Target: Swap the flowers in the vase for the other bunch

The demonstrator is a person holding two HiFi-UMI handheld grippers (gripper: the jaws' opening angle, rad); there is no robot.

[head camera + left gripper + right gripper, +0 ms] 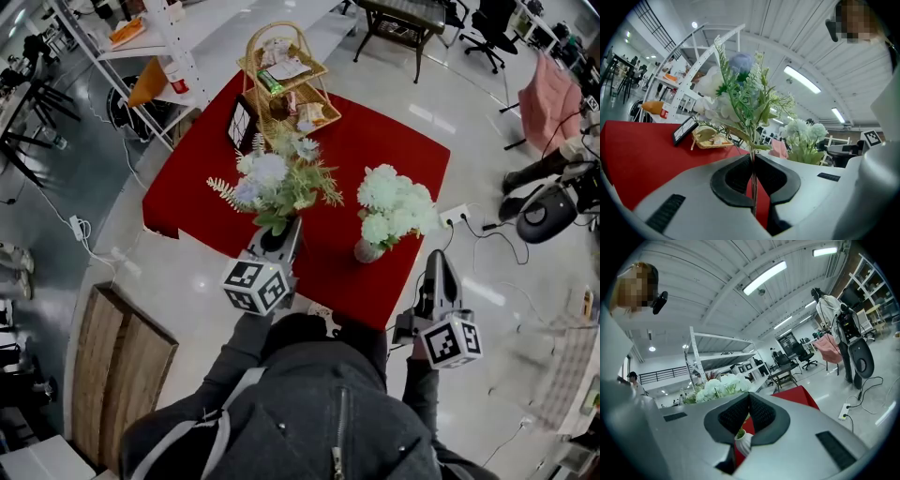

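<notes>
A bunch of pale blue and white flowers with green sprigs [277,180] stands upright over the red table [375,145]. My left gripper [291,226] is shut on its thin stems [752,180]; the blooms [733,77] rise above the jaws. A white bunch [394,204] sits in a small white vase [367,250] near the table's front right. My right gripper [439,257] hangs just off the table's front edge, right of the vase, shut and empty. In the right gripper view [749,397] the vase [743,442] shows below the closed jaws, the white blooms [719,387] beyond.
A two-tier wicker basket stand [284,80] and a small dark picture frame [241,122] occupy the table's back. A wooden board [122,370] lies on the floor at left, a power strip [457,216] with cables at right. White shelving [141,37] stands beyond.
</notes>
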